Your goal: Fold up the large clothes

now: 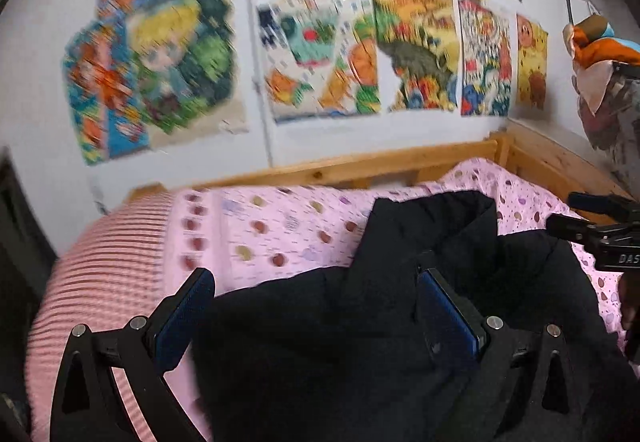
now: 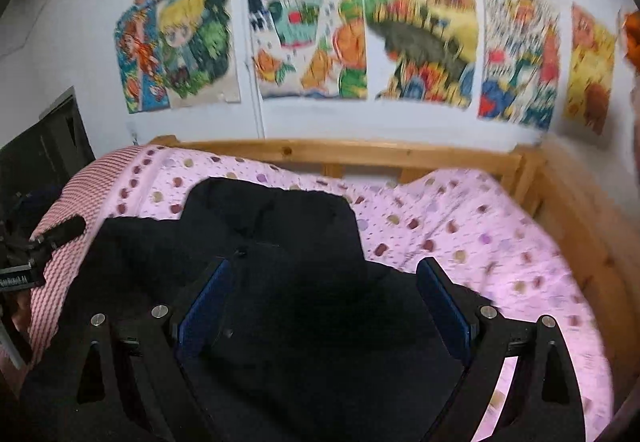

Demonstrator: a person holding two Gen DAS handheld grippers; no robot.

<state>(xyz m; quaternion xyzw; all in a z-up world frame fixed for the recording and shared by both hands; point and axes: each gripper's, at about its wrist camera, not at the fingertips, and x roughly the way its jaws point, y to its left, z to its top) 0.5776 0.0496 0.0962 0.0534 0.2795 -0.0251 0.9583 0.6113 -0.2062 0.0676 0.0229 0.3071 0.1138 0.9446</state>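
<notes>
- Left wrist view: our left gripper [image 1: 316, 306] has its jaws spread wide, released, nothing pinched between the blue pads [image 1: 182, 316]. The black coat [image 1: 360, 342] lies below and ahead of it.
- Right wrist view: our right gripper [image 2: 324, 298] is likewise spread, holding nothing; the coat [image 2: 280, 322] fills the space under its fingers.
- The coat lies on the pink dotted cover [image 2: 460, 234] of the bed, inside the wooden frame [image 2: 360, 152], toward the side with the striped pillow [image 1: 104, 282].
- Its collar or hood end points at the wall of posters [image 2: 420, 30]; the cloth looks rumpled, with no clean fold we can make out.
- We judge the task barely begun: 0 folds visible, and neither of our 2 grippers has a grip.
- What is left: grasp the coat's edges, flatten it, fold sides and length.
- Both views are blurred, so fine creases are beyond telling.
</notes>
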